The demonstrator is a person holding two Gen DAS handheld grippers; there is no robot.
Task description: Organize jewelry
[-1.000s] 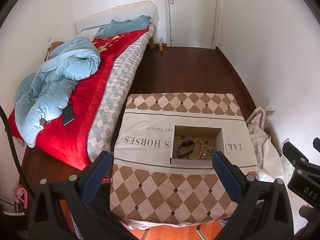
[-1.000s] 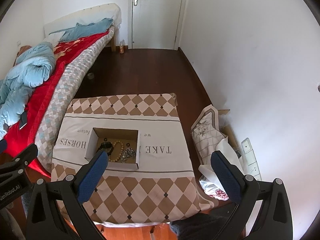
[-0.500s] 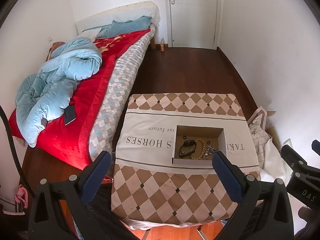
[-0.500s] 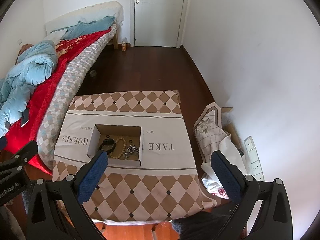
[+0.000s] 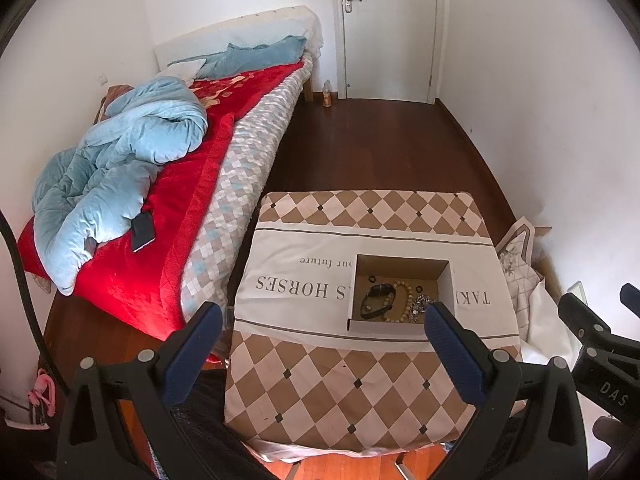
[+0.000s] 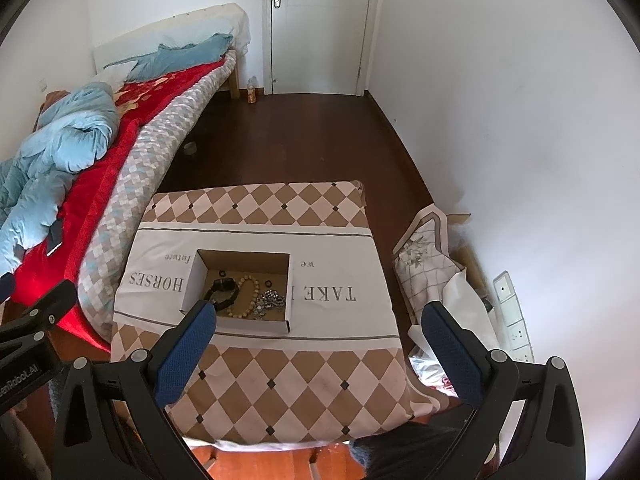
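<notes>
Small bedroom: bed (image 5: 168, 184) along the left of the frame, white door (image 5: 388, 28) at top centre, dark wood floor.

Left wrist view. A table under a checked cloth (image 5: 360, 376) fills the lower centre. On it sits an open cardboard box (image 5: 400, 326), right of centre. Inside: a black watch (image 5: 376, 300), a loop of wooden beads (image 5: 400, 304), a heap of silvery jewelry (image 5: 422, 306) and a couple of small dark rings near the far wall. Your left gripper (image 5: 322, 336) is spread wide, holds nothing and hangs well above the table's near edge. The right gripper's body pokes in at lower right.

Right wrist view. Same box (image 6: 240, 322), now left of centre; the watch (image 6: 222, 288), beads (image 6: 244, 298) and silvery heap (image 6: 270, 302) lie close together on its floor, some touching. Your right gripper (image 6: 320, 334) is also spread and empty, held high.

Progress: every piece you can see is in the box; none shows on the cloth. They lie bunched, not sorted. This fits either pieces gathered in, or a jumble awaiting sorting.
</notes>
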